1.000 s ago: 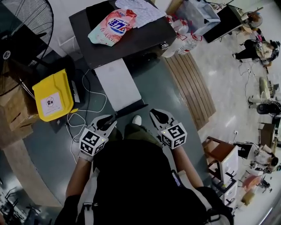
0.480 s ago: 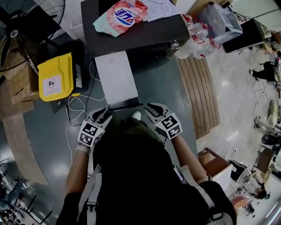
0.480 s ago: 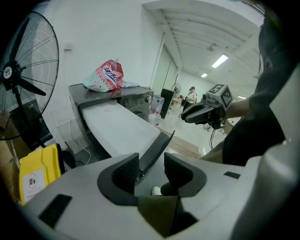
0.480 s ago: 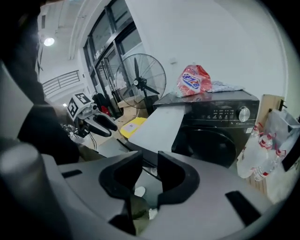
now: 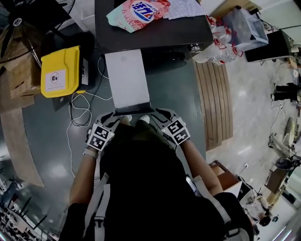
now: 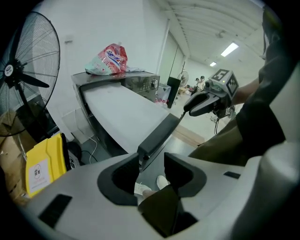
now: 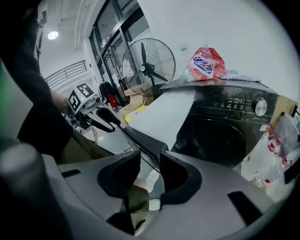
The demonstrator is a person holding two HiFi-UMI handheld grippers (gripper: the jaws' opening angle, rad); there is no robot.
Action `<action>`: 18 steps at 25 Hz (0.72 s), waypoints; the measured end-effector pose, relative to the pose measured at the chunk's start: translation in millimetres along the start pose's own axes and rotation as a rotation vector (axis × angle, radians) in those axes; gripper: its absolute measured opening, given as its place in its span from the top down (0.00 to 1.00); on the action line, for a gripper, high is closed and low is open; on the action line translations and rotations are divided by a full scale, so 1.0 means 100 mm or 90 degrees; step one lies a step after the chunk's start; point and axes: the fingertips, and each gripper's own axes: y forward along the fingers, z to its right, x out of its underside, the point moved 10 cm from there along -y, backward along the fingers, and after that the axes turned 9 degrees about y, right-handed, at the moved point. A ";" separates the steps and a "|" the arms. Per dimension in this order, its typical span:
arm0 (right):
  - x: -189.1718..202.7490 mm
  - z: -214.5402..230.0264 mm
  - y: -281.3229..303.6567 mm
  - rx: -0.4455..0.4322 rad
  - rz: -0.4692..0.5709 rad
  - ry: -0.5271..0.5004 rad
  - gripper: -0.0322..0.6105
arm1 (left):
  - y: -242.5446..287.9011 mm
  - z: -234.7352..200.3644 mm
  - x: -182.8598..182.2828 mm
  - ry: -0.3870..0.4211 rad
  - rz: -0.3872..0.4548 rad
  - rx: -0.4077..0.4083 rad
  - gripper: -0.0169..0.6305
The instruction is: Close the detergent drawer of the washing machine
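A long white drawer [image 5: 127,77] stands pulled far out of the dark washing machine [image 5: 155,35], and its dark front edge [image 5: 132,111] is near my feet. My left gripper [image 5: 112,121] is open at that edge's left end. In the left gripper view the edge [image 6: 157,136] runs into the gap between the jaws of the left gripper [image 6: 152,171] without being pinched. My right gripper [image 5: 162,117] is at the right end, jaws opening. In the right gripper view the edge [image 7: 145,140] lies between the right gripper's [image 7: 150,171] jaws, unpressed.
A red-and-white detergent bag [image 5: 136,12] lies on the machine's top. A yellow box [image 5: 59,70], a standing fan [image 6: 23,84] and white cables [image 5: 80,117] are on the left. Wooden slats [image 5: 214,103] and wrapped bottles [image 5: 211,47] are on the right.
Both grippers have sunk to the drawer's front edge, one at each end. Their jaws have spread apart.
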 end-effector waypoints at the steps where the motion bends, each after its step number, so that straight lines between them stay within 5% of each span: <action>1: 0.00 0.01 0.02 0.003 -0.004 0.000 0.76 | 0.02 -0.01 0.02 -0.003 -0.002 0.002 0.73; 18: -0.01 0.01 0.19 0.031 -0.010 0.023 0.79 | 0.09 -0.18 0.11 -0.013 0.023 0.045 0.84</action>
